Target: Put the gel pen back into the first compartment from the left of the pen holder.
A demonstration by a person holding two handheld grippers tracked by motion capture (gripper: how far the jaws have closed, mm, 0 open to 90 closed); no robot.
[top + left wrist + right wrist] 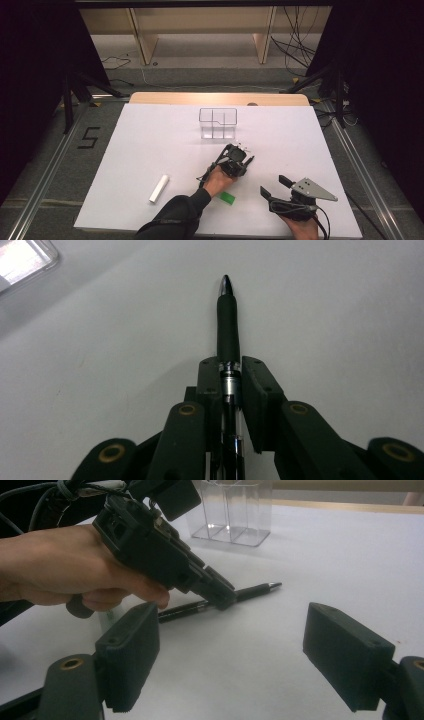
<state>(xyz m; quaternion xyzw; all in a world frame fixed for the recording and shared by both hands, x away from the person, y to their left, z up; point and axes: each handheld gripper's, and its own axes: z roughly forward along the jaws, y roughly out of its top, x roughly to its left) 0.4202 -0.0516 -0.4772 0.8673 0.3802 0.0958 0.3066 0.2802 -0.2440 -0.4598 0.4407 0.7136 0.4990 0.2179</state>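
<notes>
A black pen (pixel 228 325) with a silver tip lies low on the white table (pixel 150 140), pointing away from my left gripper (pixel 231 371), whose jaws are shut on its barrel. In the right gripper view the pen (pixel 255 590) rests on or just above the table, with the left gripper (pixel 220 592) angled down onto it from a person's hand (pixel 60 565). In the high view the left gripper (pixel 239 159) sits just in front of a clear divided organizer (pixel 218 122). My right gripper (pixel 273 184) stands open at the front right, its jaws (pixel 235 640) wide apart and holding nothing.
A white cylinder (pixel 159 188) lies at the front left of the table. A small green item (pixel 228 198) sits near the left wrist. The organizer (pixel 230 510) stands behind the pen; its corner (pixel 25 260) shows in the left gripper view.
</notes>
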